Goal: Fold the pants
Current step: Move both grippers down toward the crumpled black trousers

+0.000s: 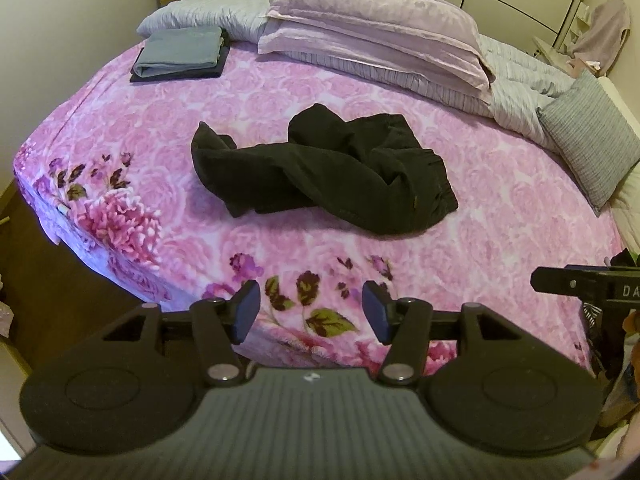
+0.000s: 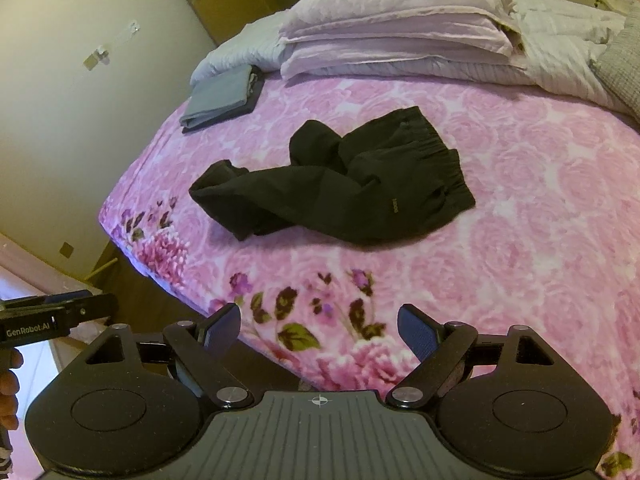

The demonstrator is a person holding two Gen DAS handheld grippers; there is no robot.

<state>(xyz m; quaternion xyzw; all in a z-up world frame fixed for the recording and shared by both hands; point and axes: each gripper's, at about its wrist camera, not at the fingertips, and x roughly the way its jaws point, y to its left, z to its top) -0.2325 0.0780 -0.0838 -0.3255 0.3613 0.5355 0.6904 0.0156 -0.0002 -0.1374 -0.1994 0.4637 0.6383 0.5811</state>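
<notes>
A: Where's the garment?

B: Crumpled black fabric pants (image 1: 324,172) lie in a heap mid-bed, on the pink rose-print fleece blanket (image 1: 500,240). Legs twisted over each other and trailing to the left, gathered elastic waistband bunched at the right end. Small gold label visible near the waistband in the right wrist view.

A: Left tongs?

B: Left tongs (image 1: 311,310) apart, nothing between the blue pads (image 1: 248,308). They hang over the near edge of the blanket, above the darker flower-and-leaf border, well short of the pants. No contact with anything.

A: Right?

B: Right tongs (image 2: 320,330) also apart, empty, pads spread a bit wider than the left pair. Same zone: near edge of the bed, well clear of the pants. Each tool shows up at the edge of the other's view, side by side. Fingers of a hand (image 2: 8,396) on the left tool's grip are visible at the left edge of the right wrist view.

A: Anything else on the bed?

B: Folded grey-blue cloth stacked on a folded dark cloth (image 1: 182,56) at the far left corner, well apart from the pants. Two stacked lilac pillows (image 1: 372,40) at the head, over a pale striped quilt (image 1: 516,88). Grey striped cushion (image 1: 588,148) at the far right. Cream wall (image 2: 60,120) on the left side.
</notes>
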